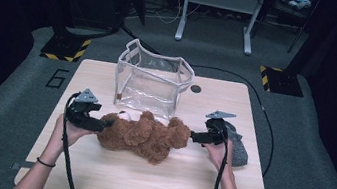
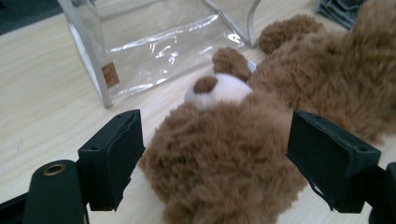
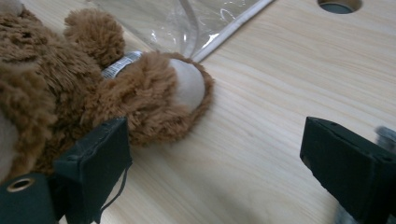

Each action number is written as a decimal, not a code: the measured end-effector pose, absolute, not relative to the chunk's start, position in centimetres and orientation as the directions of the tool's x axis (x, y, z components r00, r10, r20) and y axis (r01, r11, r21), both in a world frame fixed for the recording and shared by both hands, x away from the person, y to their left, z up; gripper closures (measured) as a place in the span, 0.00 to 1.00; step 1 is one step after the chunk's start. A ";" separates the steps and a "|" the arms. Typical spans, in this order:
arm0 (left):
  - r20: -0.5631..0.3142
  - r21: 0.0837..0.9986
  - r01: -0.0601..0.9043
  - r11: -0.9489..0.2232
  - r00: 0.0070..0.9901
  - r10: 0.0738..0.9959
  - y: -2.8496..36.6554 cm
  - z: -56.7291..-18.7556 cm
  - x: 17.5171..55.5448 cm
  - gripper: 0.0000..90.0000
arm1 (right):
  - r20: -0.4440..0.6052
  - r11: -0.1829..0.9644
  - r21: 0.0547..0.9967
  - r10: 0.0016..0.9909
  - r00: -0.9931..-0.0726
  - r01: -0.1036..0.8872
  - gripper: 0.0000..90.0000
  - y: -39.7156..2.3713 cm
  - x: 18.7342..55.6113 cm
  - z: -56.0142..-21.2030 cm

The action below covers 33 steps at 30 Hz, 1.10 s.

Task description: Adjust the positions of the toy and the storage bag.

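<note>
Lying on its back across the near middle of the wooden table [image 1: 94,174], a brown teddy bear [image 1: 143,133] is seen with its head to the left and its legs to the right. Just beyond it, toward the far edge, a clear plastic bag [image 1: 151,79] with white trim is stood upright and open at the top; the bear's ear and leg are seen just beside the bag's near wall. The left gripper [image 1: 104,124] is held level at the bear's head, and in the left gripper view the furry head [image 2: 224,154] is framed between the two black jaws, which are spread wide; the pads are not pressed into the fur, so the fingers are released. The right gripper [image 1: 194,137] is held level at the bear's feet. In the right gripper view its jaws are parted widely over bare table, with the bear's foot [image 3: 187,86] just beside the left jaw; nothing is grasped. A grey cloth [image 1: 239,148] is seen beneath the right hand [image 1: 221,153], near the right edge.
</note>
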<state>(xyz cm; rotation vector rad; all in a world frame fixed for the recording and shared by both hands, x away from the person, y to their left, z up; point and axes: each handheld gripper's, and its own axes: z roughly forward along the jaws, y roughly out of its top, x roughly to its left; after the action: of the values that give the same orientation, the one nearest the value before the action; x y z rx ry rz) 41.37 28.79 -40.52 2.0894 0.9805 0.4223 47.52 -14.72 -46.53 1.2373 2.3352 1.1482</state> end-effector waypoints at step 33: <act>-0.079 0.730 0.519 -0.445 0.711 0.699 29.4 -45.4 41.2 0.74 | 0.304 0.351 0.718 0.618 -0.725 0.601 0.86 -11.2 51.2 -49.3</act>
<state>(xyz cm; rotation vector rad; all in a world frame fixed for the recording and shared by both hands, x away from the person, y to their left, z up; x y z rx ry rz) 41.17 29.39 -45.37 2.1464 0.9225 0.3000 51.20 -11.22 -49.25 1.1577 2.5653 1.3497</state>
